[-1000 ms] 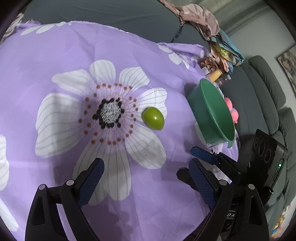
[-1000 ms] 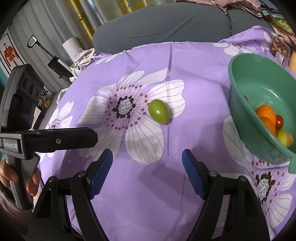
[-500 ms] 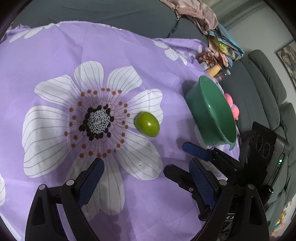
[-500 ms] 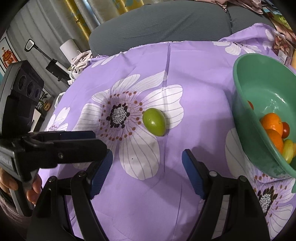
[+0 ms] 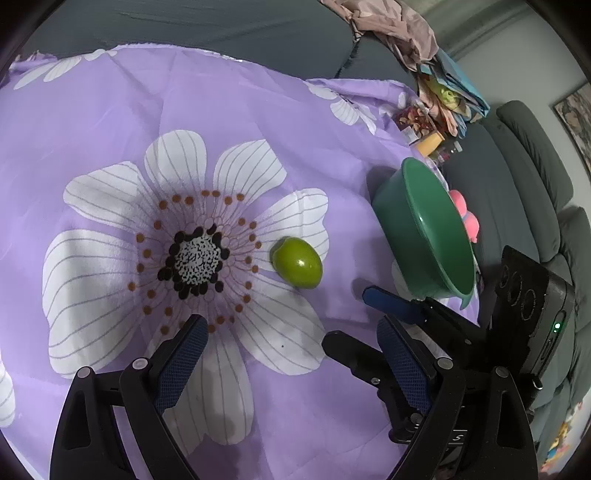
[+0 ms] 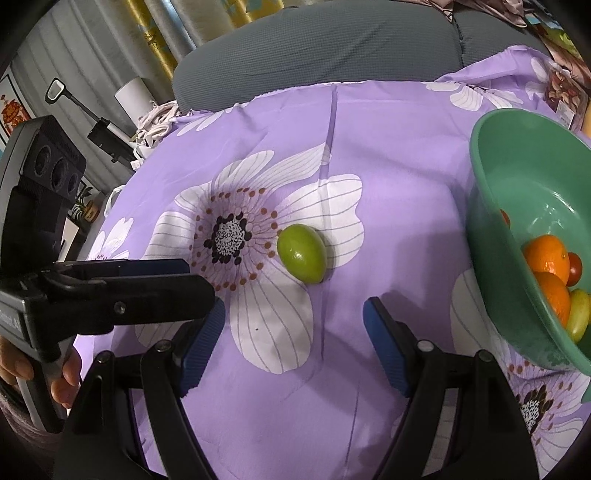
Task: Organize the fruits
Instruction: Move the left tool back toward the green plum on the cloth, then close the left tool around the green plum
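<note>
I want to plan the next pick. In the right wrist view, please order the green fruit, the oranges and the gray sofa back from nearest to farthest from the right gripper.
From the right gripper:
1. Green fruit, straight ahead on the white flower.
2. Oranges, to the right, inside the green bowl.
3. Gray sofa back, beyond the cloth's far edge.

A purple cloth (image 6: 388, 155) printed with big white flowers covers the work surface. Behind it stands a grey sofa (image 6: 317, 44); yellow patterned curtains (image 6: 207, 22) hang beyond. A framed picture (image 5: 576, 118) hangs on the pale wall above dark grey cushions (image 5: 532, 147).
</note>
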